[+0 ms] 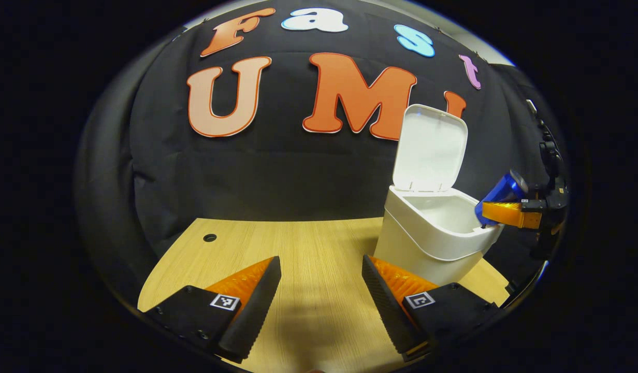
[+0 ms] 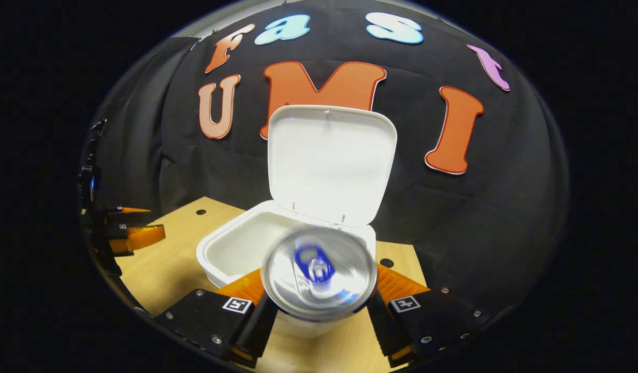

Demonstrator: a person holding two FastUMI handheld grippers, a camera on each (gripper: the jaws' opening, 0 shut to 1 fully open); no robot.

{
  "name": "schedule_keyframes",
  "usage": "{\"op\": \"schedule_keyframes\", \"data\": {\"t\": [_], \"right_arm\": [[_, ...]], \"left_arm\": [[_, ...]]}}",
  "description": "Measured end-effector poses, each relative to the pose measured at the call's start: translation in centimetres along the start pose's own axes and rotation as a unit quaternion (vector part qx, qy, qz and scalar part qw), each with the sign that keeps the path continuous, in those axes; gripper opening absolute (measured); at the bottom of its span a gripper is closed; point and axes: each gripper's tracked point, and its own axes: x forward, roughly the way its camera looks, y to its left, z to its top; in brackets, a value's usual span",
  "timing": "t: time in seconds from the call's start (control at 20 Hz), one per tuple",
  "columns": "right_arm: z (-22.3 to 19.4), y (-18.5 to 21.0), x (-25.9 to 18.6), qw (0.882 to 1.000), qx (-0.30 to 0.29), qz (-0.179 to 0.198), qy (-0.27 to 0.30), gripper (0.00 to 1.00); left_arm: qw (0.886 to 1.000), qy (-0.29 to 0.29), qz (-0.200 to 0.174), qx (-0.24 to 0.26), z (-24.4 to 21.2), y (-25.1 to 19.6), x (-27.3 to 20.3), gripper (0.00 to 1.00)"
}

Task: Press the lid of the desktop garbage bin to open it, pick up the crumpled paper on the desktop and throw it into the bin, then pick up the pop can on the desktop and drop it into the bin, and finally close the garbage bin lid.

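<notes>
Edges and room: your left gripper (image 1: 321, 295) hovers low over the pale wood-grain tabletop (image 1: 308, 243), its two fingers spread wide with nothing between them and bare wood ahead of it. The white plastic desktop garbage bin (image 1: 428, 243) stands just to the right of its right finger, near the table's right edge.
Bin lid: the white rounded lid (image 2: 332, 160) stands raised upright at the far rim, so the mouth is open toward you.
Right gripper: your right gripper (image 2: 319, 311) has both fingers pressed on the blue pop can with the silver top (image 2: 319, 280).
Can position: in the left gripper view the can (image 1: 500, 197) sits at the bin's right rim, partly over the opening and above the table.
Can axis: its long axis is tilted, the silver top up and to the right, the lower end dipping toward the bin's mouth; in the right gripper view the top faces the camera.
Surface and room: small round holes (image 1: 209, 238) mark the tabletop's far side; black cloth (image 1: 277, 171) closes the booth behind.
</notes>
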Motion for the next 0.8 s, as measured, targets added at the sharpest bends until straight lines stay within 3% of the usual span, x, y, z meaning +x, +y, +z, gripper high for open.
{"op": "schedule_keyframes", "data": {"t": [0.05,0.15,0.4,0.65,0.8], "right_arm": [[0.2,0.1,0.1,1.000,0.003,0.001,-0.004,0.84],[1.0,0.1,0.1,1.000,0.016,0.005,-0.015,0.97],[4.8,-0.5,0.7,0.996,0.066,0.006,-0.064,0.98],[8.5,-1.2,1.8,0.993,0.070,0.004,-0.097,0.98],[10.8,-1.9,2.3,0.991,0.044,-0.009,-0.122,0.98]], "left_arm": [[1.000,0.000,0.002,-0.001,-0.1,0.2,0.0,1.00],[1.000,0.000,0.005,-0.004,-0.1,0.6,0.0,1.00],[1.000,-0.003,0.014,-0.008,-0.2,1.4,-0.2,0.99],[1.000,-0.004,0.027,-0.015,-0.4,2.5,-0.6,0.99],[0.999,-0.003,0.039,-0.018,-0.5,3.4,-0.7,0.99]]}}
